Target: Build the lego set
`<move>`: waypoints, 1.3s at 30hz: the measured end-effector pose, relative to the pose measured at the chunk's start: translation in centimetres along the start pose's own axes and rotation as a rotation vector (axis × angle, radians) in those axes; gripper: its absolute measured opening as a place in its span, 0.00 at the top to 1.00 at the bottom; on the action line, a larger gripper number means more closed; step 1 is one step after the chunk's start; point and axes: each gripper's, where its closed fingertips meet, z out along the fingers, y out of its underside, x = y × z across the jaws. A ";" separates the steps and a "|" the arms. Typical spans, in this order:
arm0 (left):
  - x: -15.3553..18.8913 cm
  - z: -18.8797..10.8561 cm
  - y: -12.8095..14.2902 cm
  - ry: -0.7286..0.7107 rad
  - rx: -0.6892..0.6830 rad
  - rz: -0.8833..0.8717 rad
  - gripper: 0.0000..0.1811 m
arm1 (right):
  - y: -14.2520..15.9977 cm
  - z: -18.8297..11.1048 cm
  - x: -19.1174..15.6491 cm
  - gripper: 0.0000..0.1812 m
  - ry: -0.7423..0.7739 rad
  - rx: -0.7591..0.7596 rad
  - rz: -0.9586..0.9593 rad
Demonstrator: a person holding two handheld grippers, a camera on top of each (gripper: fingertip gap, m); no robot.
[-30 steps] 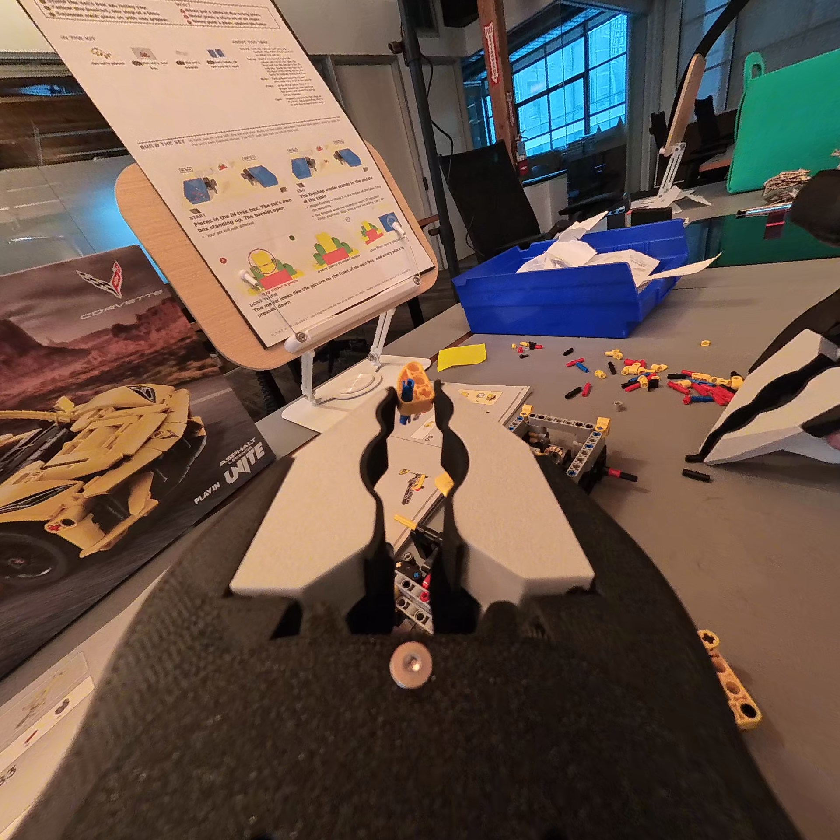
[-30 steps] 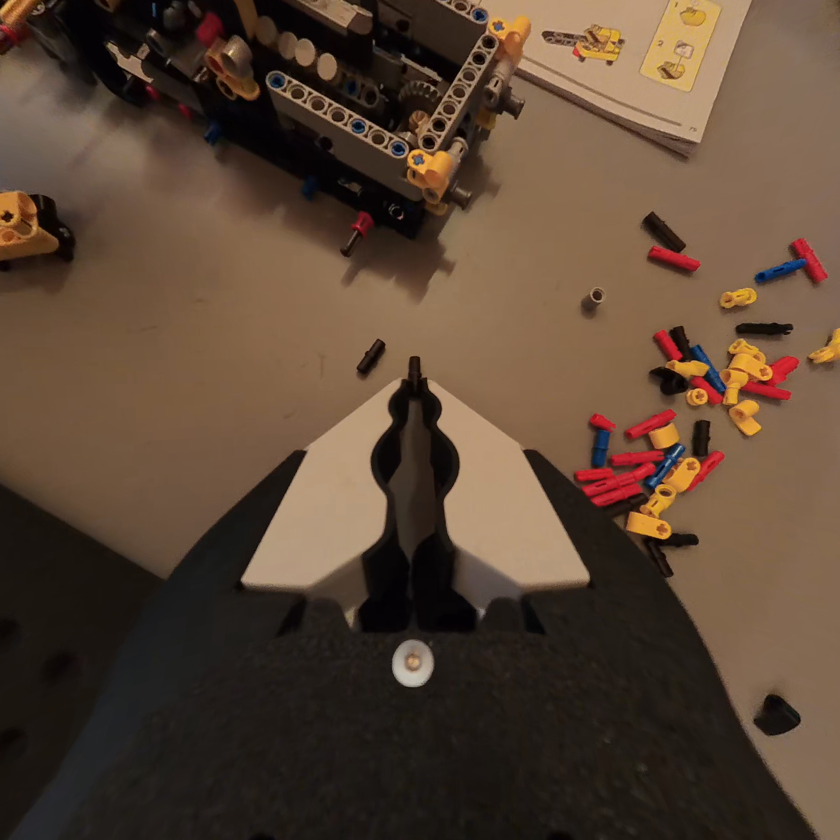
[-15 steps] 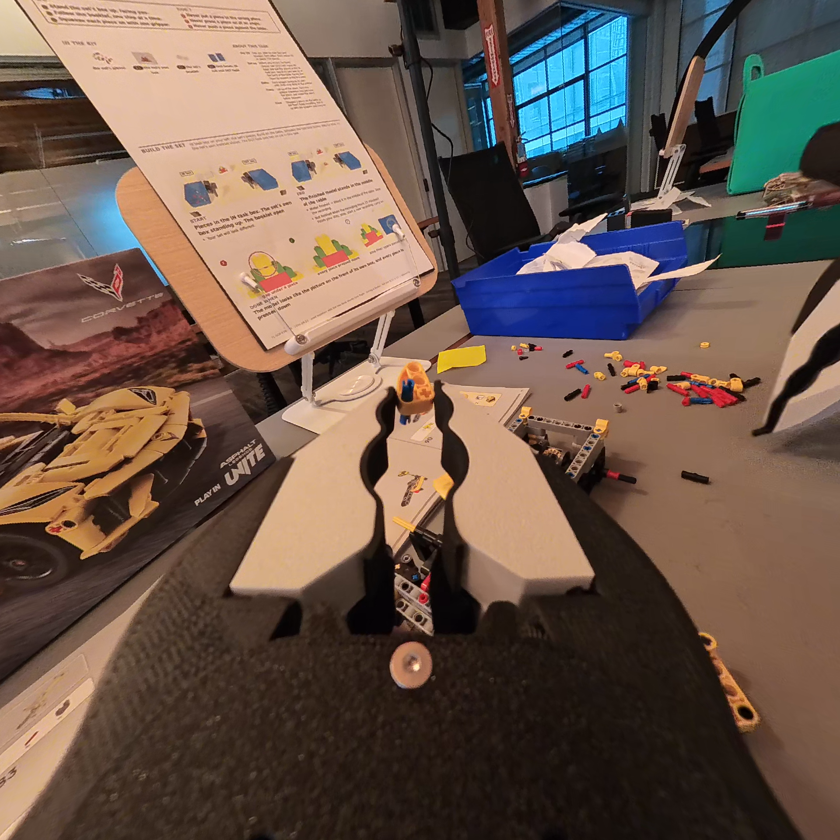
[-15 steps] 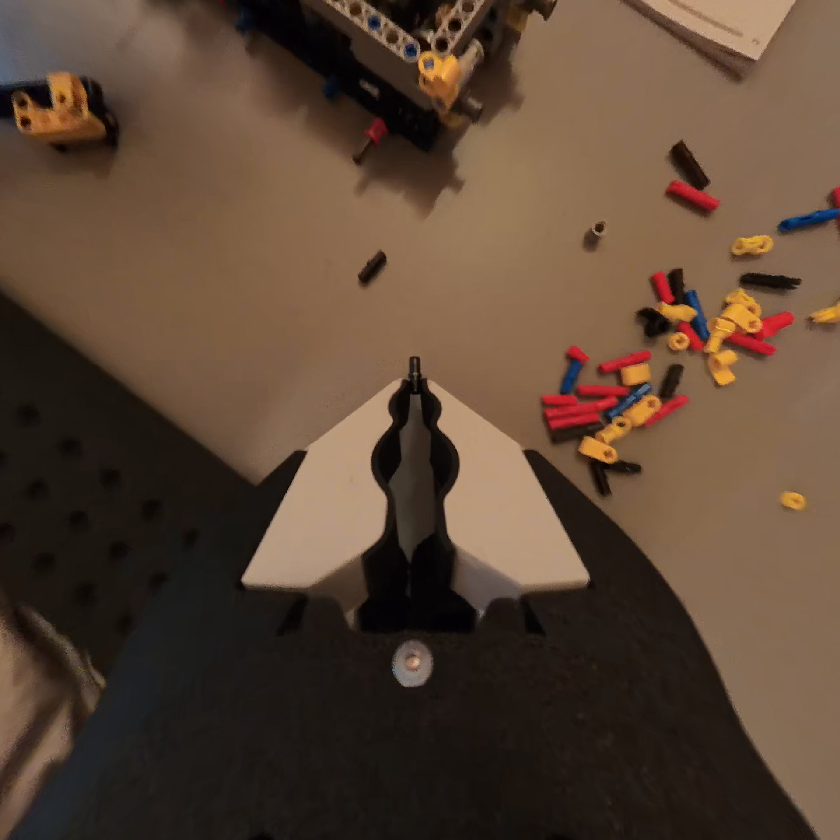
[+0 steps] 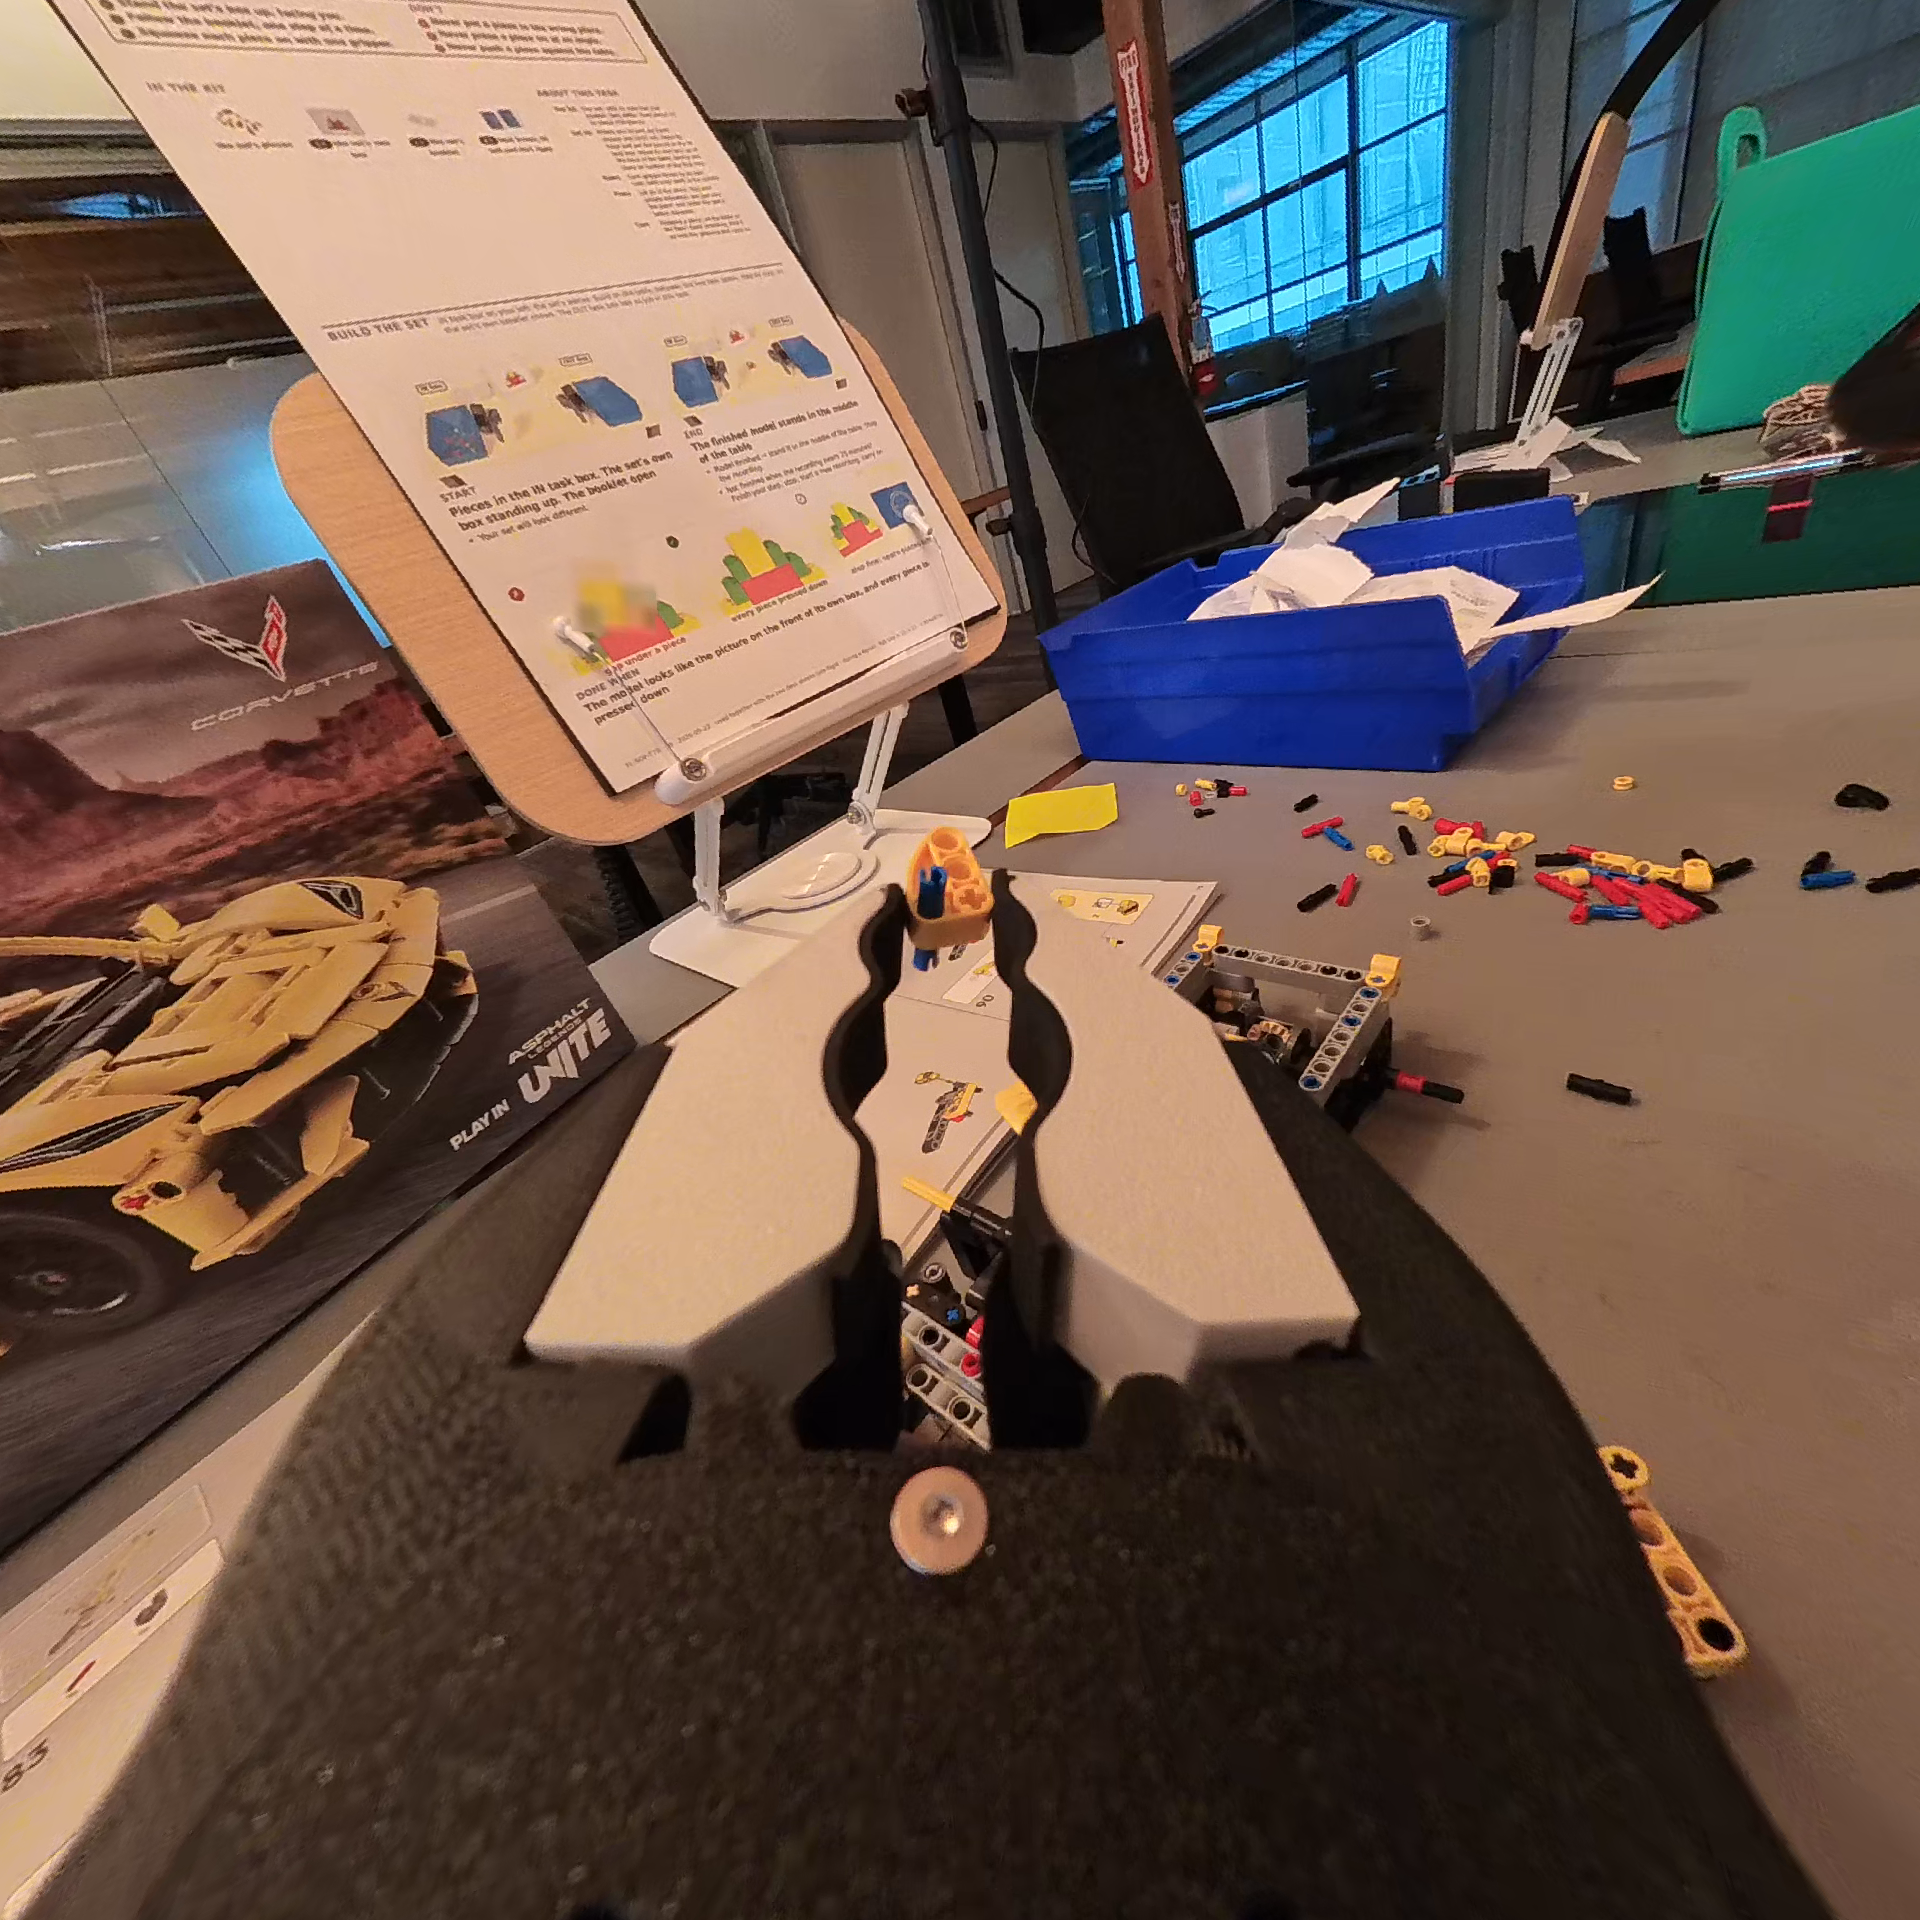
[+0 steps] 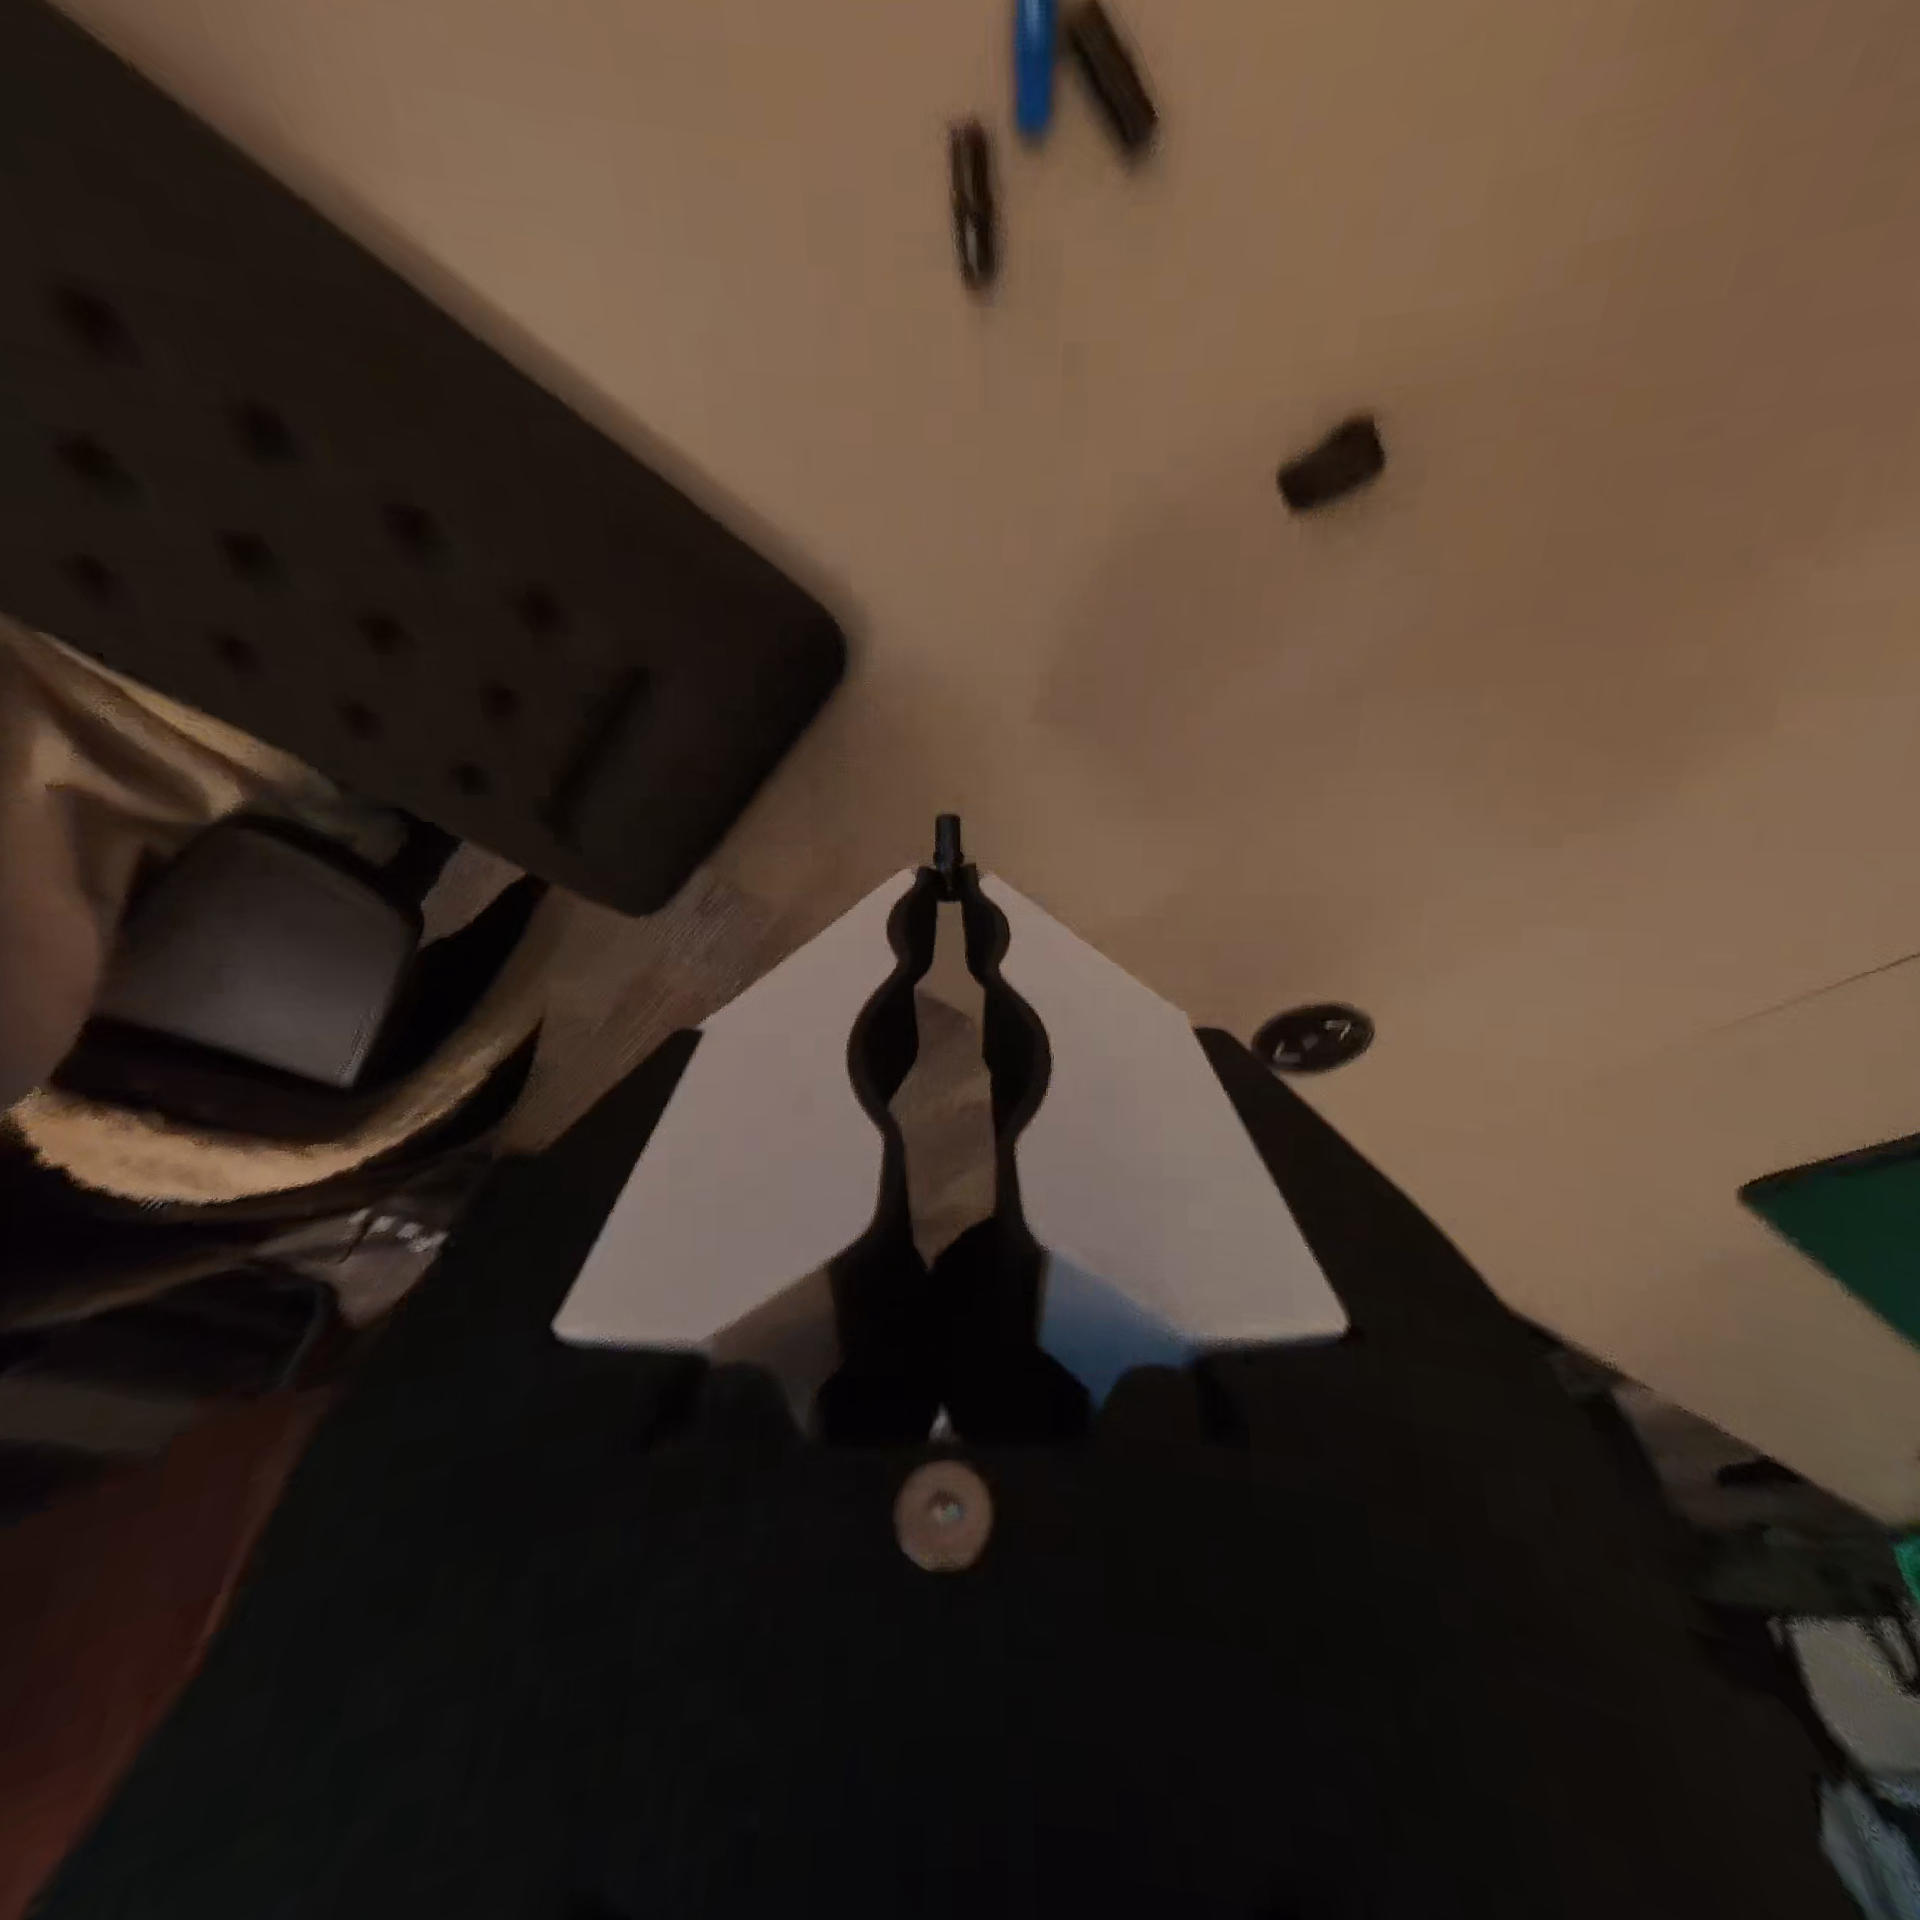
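My left gripper (image 5: 945,902) is shut on a small yellow connector piece (image 5: 948,885) with a blue pin in it, held above the table. Below and right of it sits the partly built grey and black Technic frame (image 5: 1304,1003) on the grey table (image 5: 1610,1299), with an open instruction booklet (image 5: 1127,914) behind it. My right gripper (image 6: 948,871) is shut on a small black pin (image 6: 947,837) that sticks out past its tips; it hangs over the table near the front edge. A scatter of red, blue, yellow and black small parts (image 5: 1579,871) lies at the right.
A blue bin (image 5: 1309,675) with paper stands at the back. An instruction sheet on a wooden stand (image 5: 582,436) and the set's box (image 5: 239,935) are at the left. A yellow beam (image 5: 1668,1569) lies near right. The right wrist view shows a dark perforated pad (image 6: 343,540) and loose black pins (image 6: 1332,476). Tip to tip, the grippers are about 45 cm apart.
My right gripper has pulled back and swung right with the black pin, leaving the left wrist view; its own view is now motion-blurred. The left gripper has stayed still.
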 end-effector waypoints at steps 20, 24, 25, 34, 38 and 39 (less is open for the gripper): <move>0.3 0.1 0.2 0.001 -0.010 0.022 0.91 | 2.3 2.3 6.4 0.98 -0.016 -0.377 0.145; 0.5 0.1 0.2 0.006 -0.011 0.025 0.91 | 2.4 2.5 6.6 0.98 -0.017 -0.384 0.151; 0.5 0.2 0.2 0.006 -0.012 0.028 0.91 | 2.4 2.6 6.6 0.98 -0.016 -0.384 0.147; 0.5 0.2 0.4 0.004 -0.020 0.038 0.91 | 2.3 3.1 6.6 0.98 -0.018 -0.404 0.136; 0.5 0.2 0.4 0.003 -0.022 0.041 0.91 | 2.4 3.2 6.4 0.98 -0.017 -0.432 0.141; 0.5 0.2 0.4 0.003 -0.020 0.041 0.91 | 2.4 3.2 6.3 0.98 -0.019 -0.434 0.141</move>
